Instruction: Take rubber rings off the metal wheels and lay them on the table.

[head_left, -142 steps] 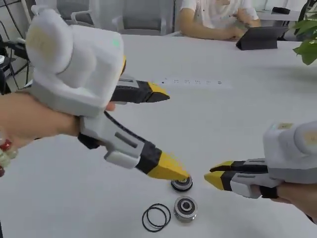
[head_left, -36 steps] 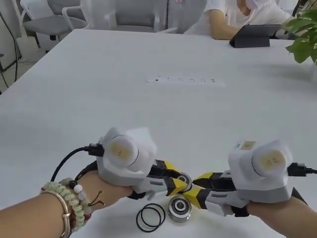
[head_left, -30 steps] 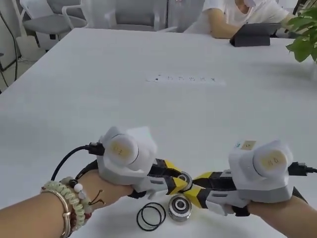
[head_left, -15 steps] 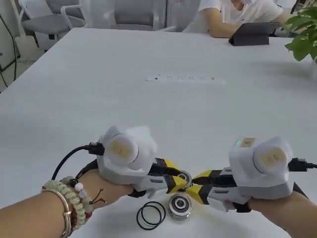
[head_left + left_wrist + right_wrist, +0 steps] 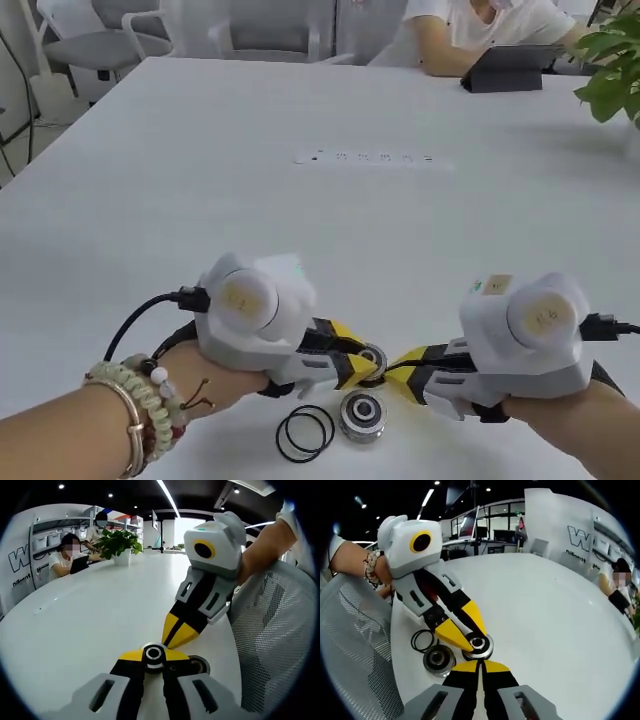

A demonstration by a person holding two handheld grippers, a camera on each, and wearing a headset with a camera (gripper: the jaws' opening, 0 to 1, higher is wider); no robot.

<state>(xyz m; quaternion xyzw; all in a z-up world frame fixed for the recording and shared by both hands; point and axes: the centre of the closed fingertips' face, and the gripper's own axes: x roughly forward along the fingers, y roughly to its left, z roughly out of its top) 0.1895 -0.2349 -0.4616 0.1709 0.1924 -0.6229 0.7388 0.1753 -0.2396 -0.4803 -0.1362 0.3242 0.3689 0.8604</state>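
Ahead, in the head view, a broad white worktop (image 5: 200,150) runs to chairs (image 5: 270,40) and a seated person (image 5: 450,30) with a tablet (image 5: 500,70) at its far edge. A power strip (image 5: 370,157) lies mid-surface and a plant (image 5: 612,75) leans in at right. By the near edge the left gripper (image 5: 352,362) and right gripper (image 5: 403,364) meet at a wheel (image 5: 373,357). A second wheel (image 5: 361,415) and two loose rings (image 5: 308,432) lie just beside.

From the left gripper view, its jaws clamp the wheel between their tips. The right gripper's tip touches the rim, with open worktop beyond and a mesh chair (image 5: 272,640) close by.

From the right gripper view, its jaws are drawn together at the wheel's rim. Whether they pinch rubber I cannot tell.
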